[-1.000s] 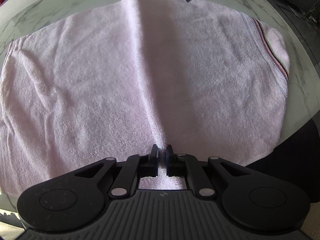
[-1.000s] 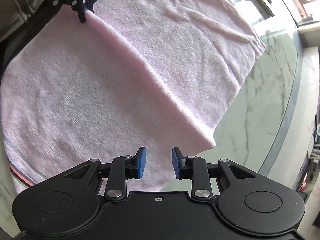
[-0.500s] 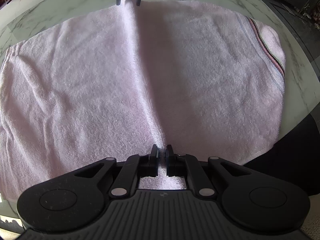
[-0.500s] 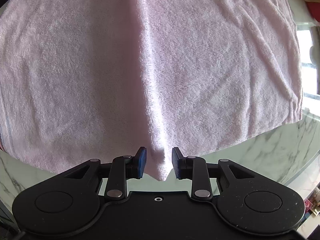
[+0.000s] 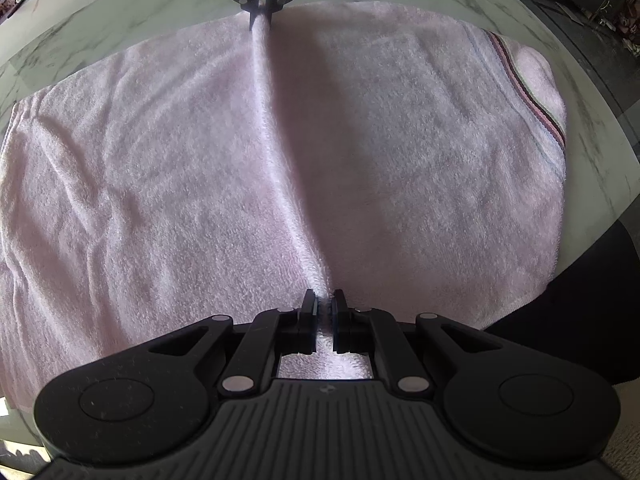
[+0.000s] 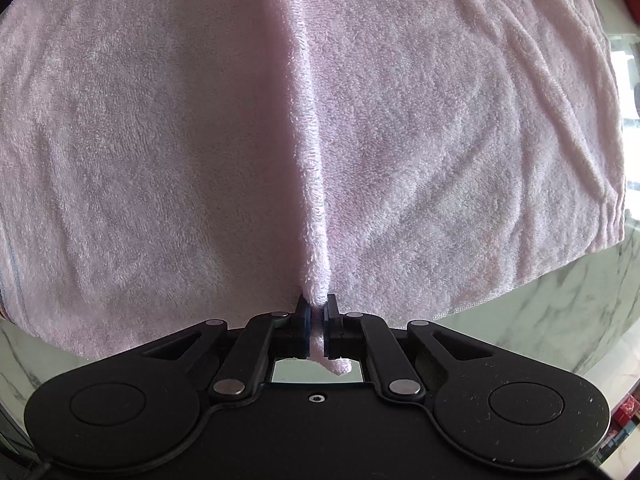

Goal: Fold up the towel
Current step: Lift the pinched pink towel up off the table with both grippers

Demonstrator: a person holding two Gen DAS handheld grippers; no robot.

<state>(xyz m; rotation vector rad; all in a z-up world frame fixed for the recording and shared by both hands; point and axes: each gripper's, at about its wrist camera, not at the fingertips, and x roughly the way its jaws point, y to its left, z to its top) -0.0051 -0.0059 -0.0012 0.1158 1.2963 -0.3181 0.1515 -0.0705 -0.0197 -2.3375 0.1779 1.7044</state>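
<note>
A pale pink towel point(image 5: 400, 140) lies spread on a marble table, with a raised ridge running down its middle. My left gripper point(image 5: 324, 300) is shut on the near end of that ridge. At the far edge, the right gripper point(image 5: 261, 24) pinches the ridge's other end. In the right wrist view the same towel point(image 6: 440, 120) fills the frame, and my right gripper point(image 6: 317, 306) is shut on the pinched fold, a tuft of cloth poking out behind its pads. A striped band point(image 5: 520, 84) marks the towel's right end.
The marble table point(image 5: 120, 12) shows beyond the towel's far edge and at the right point(image 6: 560, 300). A dark rounded shape point(image 5: 580, 300) sits off the table's near right edge. Clutter stands in the far corners.
My right gripper dropped onto the towel's far edge, straddled the ridge, then shut on it. The left gripper kept its hold without moving.
</note>
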